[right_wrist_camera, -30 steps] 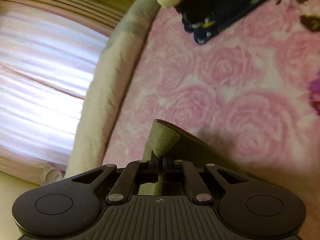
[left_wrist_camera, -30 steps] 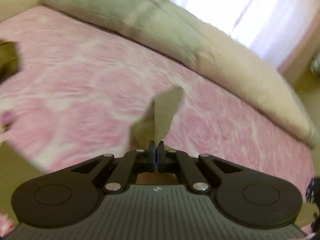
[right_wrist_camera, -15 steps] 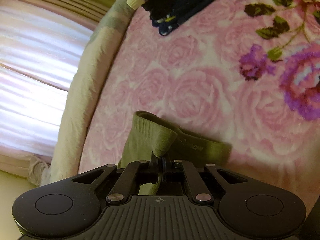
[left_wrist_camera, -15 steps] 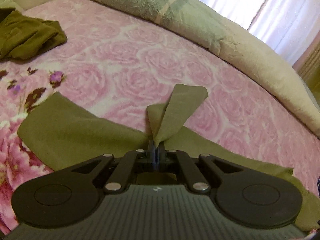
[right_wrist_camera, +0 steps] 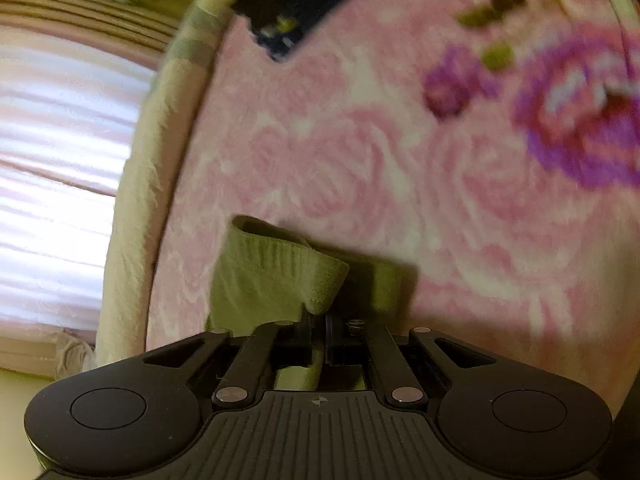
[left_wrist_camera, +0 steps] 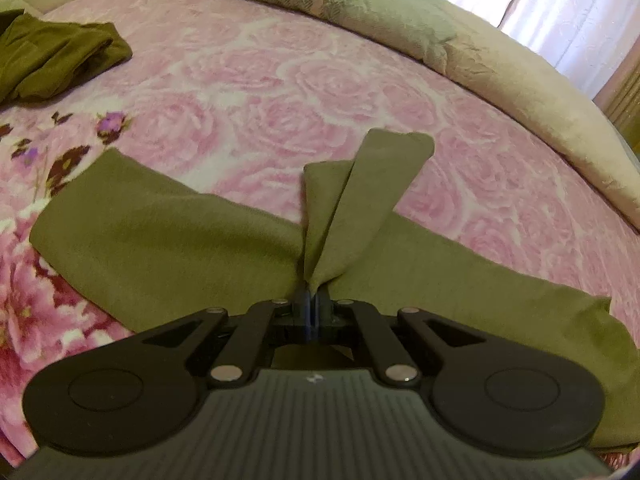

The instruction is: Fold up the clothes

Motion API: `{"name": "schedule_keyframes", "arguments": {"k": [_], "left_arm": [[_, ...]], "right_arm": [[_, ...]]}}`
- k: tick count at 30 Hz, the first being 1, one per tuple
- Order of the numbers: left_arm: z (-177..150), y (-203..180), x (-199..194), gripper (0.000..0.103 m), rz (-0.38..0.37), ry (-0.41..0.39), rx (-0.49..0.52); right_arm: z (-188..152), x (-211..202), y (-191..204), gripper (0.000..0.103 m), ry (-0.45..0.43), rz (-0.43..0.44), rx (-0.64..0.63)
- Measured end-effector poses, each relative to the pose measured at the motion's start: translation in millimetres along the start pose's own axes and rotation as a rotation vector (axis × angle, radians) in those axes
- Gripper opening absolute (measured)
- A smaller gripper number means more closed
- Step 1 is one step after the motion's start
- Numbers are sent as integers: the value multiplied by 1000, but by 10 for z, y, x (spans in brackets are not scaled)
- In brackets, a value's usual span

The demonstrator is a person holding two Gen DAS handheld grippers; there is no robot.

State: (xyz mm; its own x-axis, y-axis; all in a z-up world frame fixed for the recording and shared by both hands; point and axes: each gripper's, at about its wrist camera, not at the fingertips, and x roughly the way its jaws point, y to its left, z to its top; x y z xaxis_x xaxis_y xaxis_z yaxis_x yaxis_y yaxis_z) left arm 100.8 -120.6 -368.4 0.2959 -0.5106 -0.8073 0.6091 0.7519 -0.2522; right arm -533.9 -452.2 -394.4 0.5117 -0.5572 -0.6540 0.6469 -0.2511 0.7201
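An olive-green garment (left_wrist_camera: pixel 160 236) lies spread across the pink rose-patterned bedspread (left_wrist_camera: pixel 280 80). My left gripper (left_wrist_camera: pixel 311 300) is shut on a pinched fold of it, and a flap of the cloth stands up from the jaws. My right gripper (right_wrist_camera: pixel 318 316) is shut on the ribbed hem end of the same olive garment (right_wrist_camera: pixel 272 272), low over the bedspread (right_wrist_camera: pixel 400 160). That view is blurred.
A darker olive garment (left_wrist_camera: pixel 52 56) lies crumpled at the far left. A beige and green bolster (left_wrist_camera: pixel 400 24) runs along the bed's far edge, with bright curtains (left_wrist_camera: pixel 560 8) behind. A dark navy patterned garment (right_wrist_camera: pixel 296 12) lies at the far end in the right wrist view.
Both grippers have dropped toward the bed with the olive garment. The cloth has gone from hanging to lying spread on the bedspread. Both grippers stay shut.
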Motion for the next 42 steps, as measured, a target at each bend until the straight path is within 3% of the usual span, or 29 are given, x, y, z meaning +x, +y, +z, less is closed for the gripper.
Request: {"name": "schedule_keyframes", "arguments": {"k": [3, 9, 13, 14, 15, 16, 17, 18, 21, 25, 30, 34, 36, 38, 40, 42], "left_arm": [[-29, 10, -24, 0, -2, -7, 6], [-165, -4, 62, 0, 17, -2, 46], [-219, -12, 102, 8, 37, 8, 78], [-215, -15, 77, 17, 40, 17, 86], [-205, -9, 30, 23, 47, 25, 91], [-187, 7, -35, 30, 58, 35, 92], [-170, 22, -100, 30, 68, 44, 93], [-153, 37, -166, 30, 79, 53, 95], [-6, -41, -375, 31, 115, 38, 168], [296, -246, -286, 39, 62, 24, 266], [727, -206, 425, 39, -37, 103, 105], [1072, -174, 994, 39, -116, 165, -24], [1203, -150, 1207, 31, -162, 185, -86], [1215, -103, 1216, 0, -227, 176, -139], [1226, -55, 1225, 0, -292, 167, -192], [1205, 42, 1027, 0, -302, 93, -222]], "right_arm": [[-41, -104, 73, 2, -37, -4, -40], [-102, -3, -18, 3, -27, -109, -71], [-120, 91, 129, 3, 12, -191, -142], [-120, 88, 172, 5, 21, -211, -171], [-120, 63, 221, 31, 23, -233, -201], [-121, 17, 274, 48, 17, -258, -230], [-122, -29, 328, 82, 12, -283, -260], [-111, -67, 375, 85, -2, -304, -278], [-45, -150, 492, 85, -65, -350, -296], [43, -260, 650, 85, -149, -411, -320], [74, -12, 878, 85, -130, -319, -245], [-16, 207, 1066, 85, -86, -272, -278], [-70, 296, 1107, 85, -59, -264, -287], [-124, 358, 1134, 85, -39, -267, -290], [-171, 396, 1144, 85, -28, -273, -292], [-194, 423, 1154, 85, -24, -278, -295]]}}
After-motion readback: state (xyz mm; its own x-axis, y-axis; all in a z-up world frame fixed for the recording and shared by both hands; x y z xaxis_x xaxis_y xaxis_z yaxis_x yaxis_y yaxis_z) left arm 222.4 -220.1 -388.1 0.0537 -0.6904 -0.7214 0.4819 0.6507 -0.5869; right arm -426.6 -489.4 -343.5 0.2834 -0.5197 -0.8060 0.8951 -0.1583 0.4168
